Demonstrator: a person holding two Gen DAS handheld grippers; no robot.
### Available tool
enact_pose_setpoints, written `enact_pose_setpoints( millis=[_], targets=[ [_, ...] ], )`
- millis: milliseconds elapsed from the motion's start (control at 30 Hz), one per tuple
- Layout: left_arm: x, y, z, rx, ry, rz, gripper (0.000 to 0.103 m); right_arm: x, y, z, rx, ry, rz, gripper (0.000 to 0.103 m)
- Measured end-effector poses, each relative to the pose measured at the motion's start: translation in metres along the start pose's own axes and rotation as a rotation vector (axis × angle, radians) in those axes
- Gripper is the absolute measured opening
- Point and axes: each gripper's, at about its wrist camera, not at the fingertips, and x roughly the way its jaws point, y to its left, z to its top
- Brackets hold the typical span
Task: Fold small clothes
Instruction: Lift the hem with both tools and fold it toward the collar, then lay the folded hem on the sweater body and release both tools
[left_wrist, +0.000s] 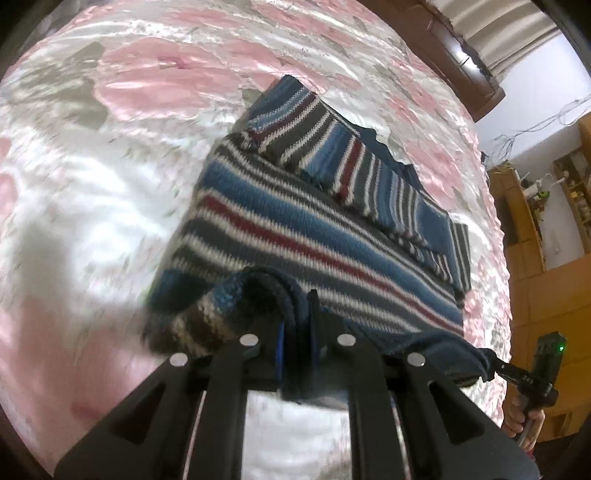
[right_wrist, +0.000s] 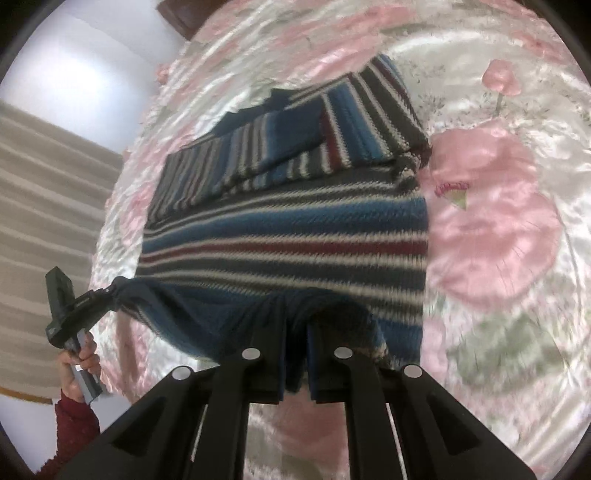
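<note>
The near hem of the striped knit sweater (left_wrist: 314, 236) is pinched at both corners by the left gripper (left_wrist: 297, 332) and right gripper (right_wrist: 295, 332); its body stretches ahead across the floral bedspread (left_wrist: 110, 166), sleeves folded at the far end.

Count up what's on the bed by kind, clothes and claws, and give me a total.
Striped sweaters: 1, lying on the floral bedspread, near hem lifted
Claws: 2, the left claw and the right claw, each shut on the sweater's hem
Total: 3
</note>
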Motion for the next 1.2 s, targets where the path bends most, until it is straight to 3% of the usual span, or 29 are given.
enact_pose_setpoints(
  millis=[267, 400, 467, 567, 600, 633, 667, 733, 867, 1033, 1200],
  targets=[
    [0.065, 0.009, 0.032, -0.032, 0.050, 0.031, 0.013, 0.056, -0.046, 0.033, 0.138, 0.094, 0.027, 0.011],
    [0.076, 0.010, 0.036, -0.029, 0.057, 0.035, 0.014, 0.063, -0.057, 0.036, 0.167, 0.112, 0.069, 0.016],
    [0.073, 0.010, 0.039, -0.042, 0.071, 0.014, 0.021, 0.057, -0.060, 0.036, 0.178, 0.105, 0.097, 0.018],
    [0.056, 0.011, 0.042, -0.079, 0.063, -0.046, 0.040, 0.043, -0.061, 0.034, 0.173, 0.093, 0.124, 0.028],
    [0.048, 0.012, 0.043, -0.095, 0.054, -0.062, 0.050, 0.036, -0.061, 0.034, 0.169, 0.076, 0.104, 0.049],
    [0.040, 0.012, 0.044, -0.105, 0.035, -0.052, 0.071, 0.026, -0.061, 0.034, 0.152, 0.040, 0.040, 0.059],
    [0.026, 0.013, 0.046, -0.106, -0.017, -0.014, 0.075, 0.018, -0.061, 0.034, 0.139, 0.018, 0.006, 0.065],
    [-0.002, 0.014, 0.049, -0.092, -0.108, 0.025, 0.076, 0.005, -0.065, 0.034, 0.133, -0.002, -0.016, 0.064],
    [-0.030, 0.011, 0.052, -0.053, -0.154, 0.063, 0.077, -0.011, -0.058, 0.028, 0.067, -0.013, -0.054, 0.064],
    [-0.026, -0.012, 0.044, 0.106, -0.100, 0.110, 0.079, -0.014, -0.029, 0.025, -0.094, -0.018, -0.109, 0.064],
    [0.002, -0.030, 0.041, 0.232, -0.037, 0.143, 0.081, 0.005, -0.010, 0.033, -0.159, 0.012, -0.114, 0.067]
  ],
)
